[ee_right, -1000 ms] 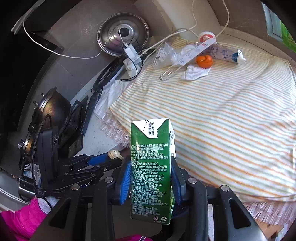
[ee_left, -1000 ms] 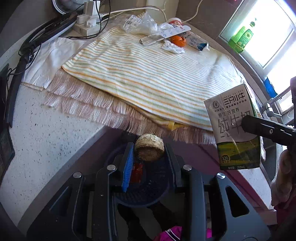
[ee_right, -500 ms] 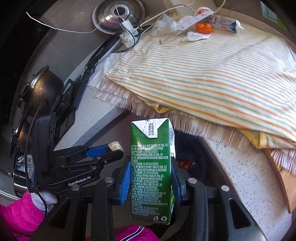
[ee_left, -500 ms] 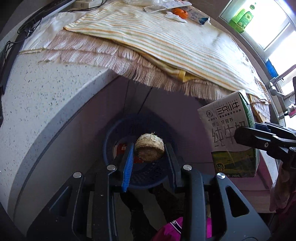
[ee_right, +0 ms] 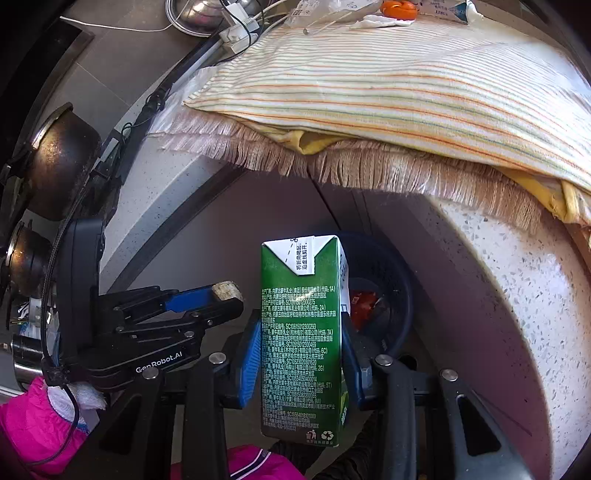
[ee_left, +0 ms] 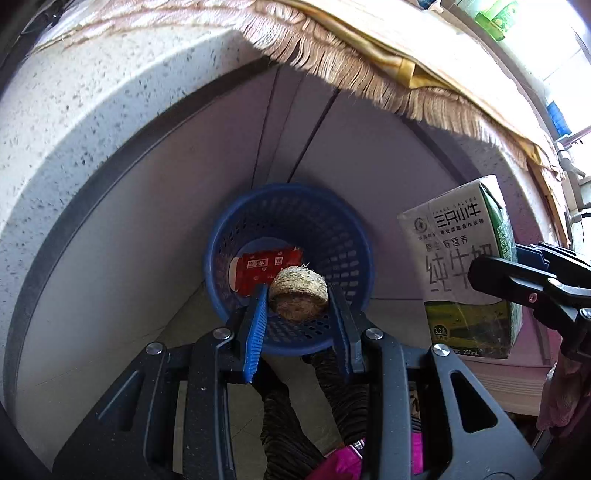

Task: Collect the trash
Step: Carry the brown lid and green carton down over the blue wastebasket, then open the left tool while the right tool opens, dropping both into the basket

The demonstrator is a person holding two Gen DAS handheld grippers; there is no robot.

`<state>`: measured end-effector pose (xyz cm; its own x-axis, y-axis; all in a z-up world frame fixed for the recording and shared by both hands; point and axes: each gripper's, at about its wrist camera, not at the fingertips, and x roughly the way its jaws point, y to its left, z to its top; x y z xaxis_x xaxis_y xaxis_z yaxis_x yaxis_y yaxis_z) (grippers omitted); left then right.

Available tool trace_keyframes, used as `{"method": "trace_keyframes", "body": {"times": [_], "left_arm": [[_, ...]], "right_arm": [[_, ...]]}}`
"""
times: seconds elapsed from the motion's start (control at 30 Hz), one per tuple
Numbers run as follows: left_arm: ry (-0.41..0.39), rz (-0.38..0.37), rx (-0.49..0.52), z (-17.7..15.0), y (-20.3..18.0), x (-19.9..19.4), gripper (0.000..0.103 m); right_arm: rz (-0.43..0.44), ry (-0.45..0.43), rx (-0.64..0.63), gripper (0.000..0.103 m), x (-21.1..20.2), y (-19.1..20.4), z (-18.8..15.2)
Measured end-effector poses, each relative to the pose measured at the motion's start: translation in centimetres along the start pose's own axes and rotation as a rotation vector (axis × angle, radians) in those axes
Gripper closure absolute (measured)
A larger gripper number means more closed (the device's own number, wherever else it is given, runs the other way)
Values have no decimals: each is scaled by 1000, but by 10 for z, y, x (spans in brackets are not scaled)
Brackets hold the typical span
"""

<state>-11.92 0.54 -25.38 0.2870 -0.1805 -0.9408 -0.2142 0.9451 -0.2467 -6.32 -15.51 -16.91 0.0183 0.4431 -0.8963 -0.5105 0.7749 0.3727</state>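
Left gripper pinches a light, crumbly twine ball over the basket; right gripper clamps a stiff milk carton mid-body (probably empty).

A speckled pale stone counter curves over grey cabinet doors, draped with a fringed cloth and a striped one — daylight pours from a window at the far side, dark pots sitting beyond.
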Motion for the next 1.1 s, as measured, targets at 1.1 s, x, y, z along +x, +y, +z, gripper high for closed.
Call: {"method": "trace_keyframes", "body": {"times": [1.1], "left_arm": [[11,64,21,14,3,19,51]], "right_arm": [[-43,-12,-10,41,16,0,9]]}}
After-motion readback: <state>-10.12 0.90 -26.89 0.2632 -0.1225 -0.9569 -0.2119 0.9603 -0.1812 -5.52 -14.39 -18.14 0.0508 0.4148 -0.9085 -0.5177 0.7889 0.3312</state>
